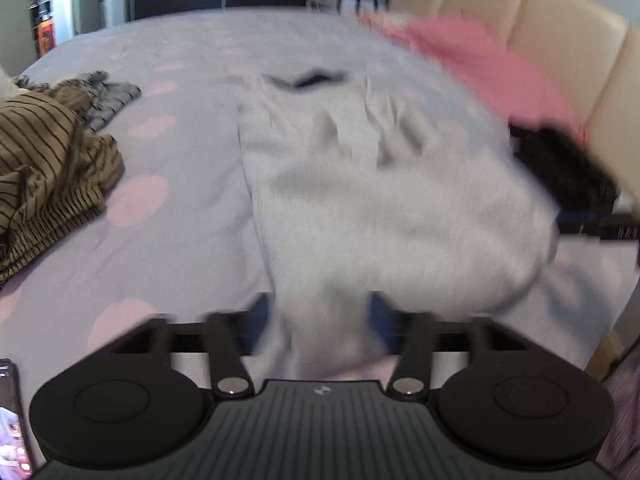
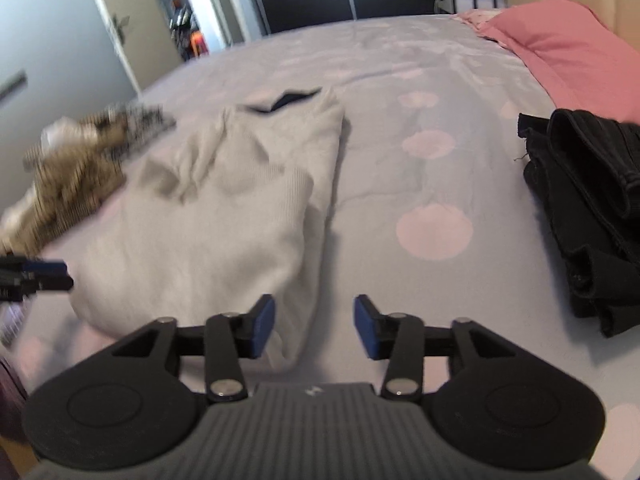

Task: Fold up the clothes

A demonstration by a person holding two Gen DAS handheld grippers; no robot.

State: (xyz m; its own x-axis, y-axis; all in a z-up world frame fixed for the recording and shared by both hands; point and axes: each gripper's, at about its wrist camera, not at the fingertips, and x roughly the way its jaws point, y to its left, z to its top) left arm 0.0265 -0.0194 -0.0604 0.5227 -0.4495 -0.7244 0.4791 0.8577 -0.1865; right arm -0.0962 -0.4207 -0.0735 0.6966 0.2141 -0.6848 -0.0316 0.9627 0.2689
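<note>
A pale grey sweater [image 1: 380,208] lies half-folded on the lilac bed cover [image 1: 180,248], its dark-lined collar at the far end. My left gripper [image 1: 320,320] is open, with the sweater's near end bunched between its blue-padded fingers; this view is motion-blurred. In the right wrist view the sweater [image 2: 224,220] lies left of centre. My right gripper [image 2: 315,328] is open just off the sweater's near right corner, with only the bed cover [image 2: 400,80] in its gap. The left gripper [image 2: 44,274] shows at that view's left edge, and the right gripper [image 1: 592,226] at the left view's right edge.
A heap of brown striped clothes [image 1: 44,160] [image 2: 72,184] lies left of the sweater. A black garment [image 1: 568,172] [image 2: 592,216] sits on the right beside a pink pillow [image 1: 480,64] [image 2: 560,48] and a cream headboard [image 1: 560,20]. A phone [image 1: 10,420] is at the near left.
</note>
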